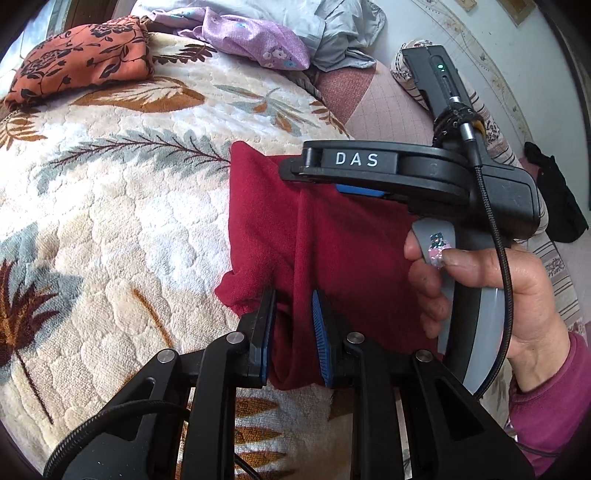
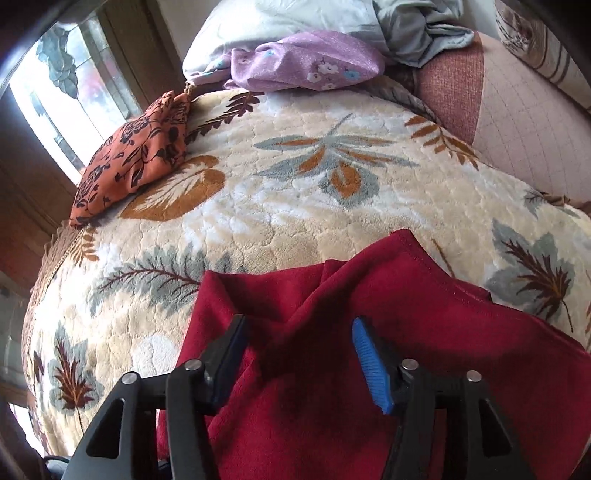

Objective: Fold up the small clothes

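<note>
Lying on the leaf-patterned blanket [image 2: 295, 206] of the bed, the dark red garment [image 1: 332, 251] looks partly folded: in the left wrist view its far edge is fairly straight and layers overlap, yet a lumpy roll of cloth bunches near the camera. The left hand-held gripper [image 1: 293, 321] has narrowed around that roll, its blue pads [image 1: 320, 328] close against the fabric on both sides, so it appears to pinch it. The right hand-held gripper [image 2: 299, 350] stands wide over the same garment, jaws well apart, holding nothing; creases run between them. An orange floral piece [image 1: 81, 62] sits folded at the blanket's far corner, seemingly finished, while a lilac floral garment [image 1: 255, 40] and pale grey cloth [image 1: 340, 33] lie crumpled beyond, likely still to fold. No basket, box or other container shows in either view.
</note>
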